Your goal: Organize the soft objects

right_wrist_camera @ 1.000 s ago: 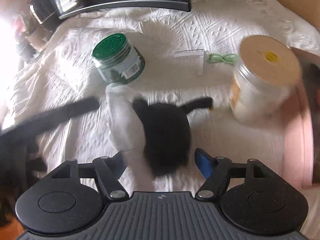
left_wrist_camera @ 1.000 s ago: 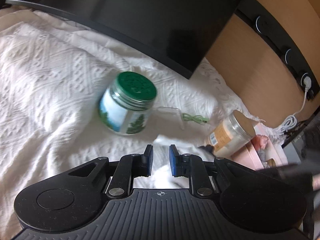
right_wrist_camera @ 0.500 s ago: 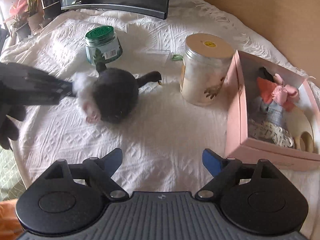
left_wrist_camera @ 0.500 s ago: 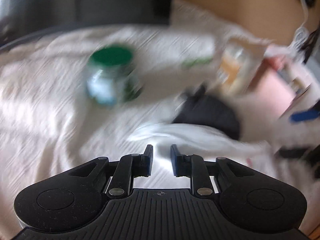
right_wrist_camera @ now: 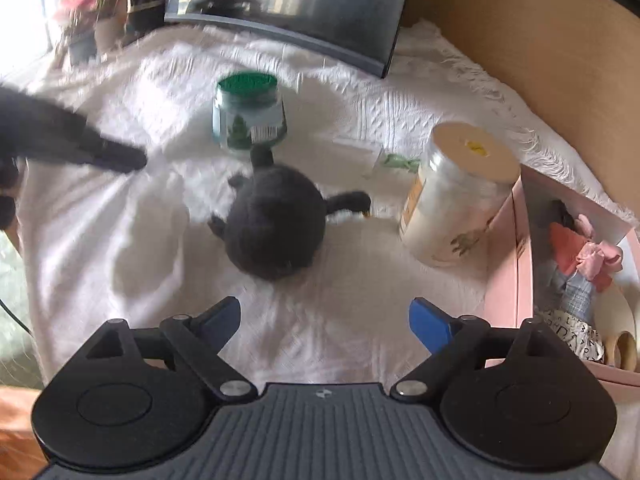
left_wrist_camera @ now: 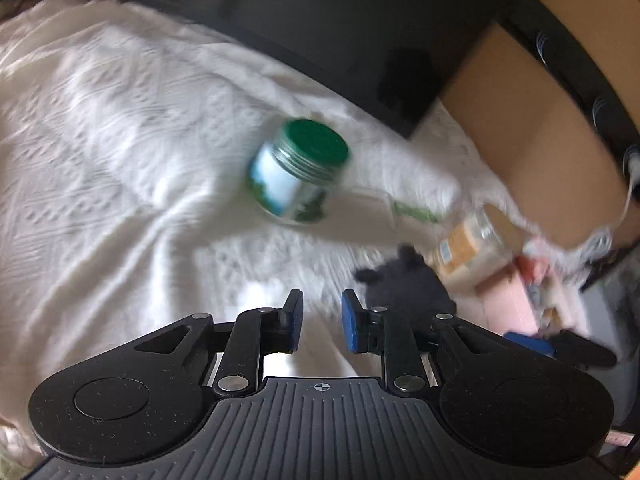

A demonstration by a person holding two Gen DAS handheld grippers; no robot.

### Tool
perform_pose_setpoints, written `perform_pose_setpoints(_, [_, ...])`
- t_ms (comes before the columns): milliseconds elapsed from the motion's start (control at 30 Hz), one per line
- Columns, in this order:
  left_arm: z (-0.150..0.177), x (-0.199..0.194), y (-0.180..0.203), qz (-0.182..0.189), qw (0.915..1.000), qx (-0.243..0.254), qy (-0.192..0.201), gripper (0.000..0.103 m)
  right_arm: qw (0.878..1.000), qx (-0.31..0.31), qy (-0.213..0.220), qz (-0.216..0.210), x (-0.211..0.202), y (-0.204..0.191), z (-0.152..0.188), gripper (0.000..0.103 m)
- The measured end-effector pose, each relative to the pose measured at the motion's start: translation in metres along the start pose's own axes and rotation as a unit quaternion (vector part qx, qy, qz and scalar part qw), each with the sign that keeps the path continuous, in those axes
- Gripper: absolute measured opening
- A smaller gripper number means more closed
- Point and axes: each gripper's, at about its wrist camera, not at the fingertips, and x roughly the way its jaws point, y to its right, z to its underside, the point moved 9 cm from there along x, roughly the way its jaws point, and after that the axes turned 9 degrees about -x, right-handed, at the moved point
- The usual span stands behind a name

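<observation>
Moved since half a second ago: black plush toy (right_wrist_camera: 274, 224) now free of the left gripper (left_wrist_camera: 319, 322), lying alone in the middle of the right wrist frame on the white cloth (right_wrist_camera: 120, 240). Left gripper blue pads a little apart, nothing between them. Right gripper (right_wrist_camera: 325, 320) at the bottom, jaws wide apart, empty. Behind the toy, green-lid jar (right_wrist_camera: 249, 114). Right of the toy, tan-lid jar (right_wrist_camera: 456, 196). Far right, pink box (right_wrist_camera: 506, 264) with soft things inside. Upper middle, black screen (right_wrist_camera: 320, 8).
</observation>
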Motion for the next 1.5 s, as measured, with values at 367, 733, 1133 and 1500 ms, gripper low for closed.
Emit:
perform_pose_setpoints(367, [0.039, 0.006, -0.037, -0.097, 0.9871, -0.125, 0.025, 0.027, 0.999, 0.038, -0.019, -0.011, 0.028, 0.014, 0.046, 0.103])
perform_pose_setpoints(733, [0.079, 0.044, 0.057, -0.136, 0.9848, 0.104, -0.026, 0.035, 0.998, 0.039, 0.041, -0.026, 0.028, 0.017, 0.053, 0.103])
perform_pose_setpoints(1133, [0.099, 0.05, 0.082, -0.119, 0.9856, 0.107, -0.055, 0.052, 0.997, 0.032, 0.063, -0.032, 0.027, 0.017, 0.054, 0.103])
perform_pose_setpoints(1500, [0.101, 0.035, 0.054, -0.172, 0.9755, 0.125, -0.057, 0.063, 0.997, 0.007, 0.055, -0.057, 0.024, 0.015, 0.055, 0.103])
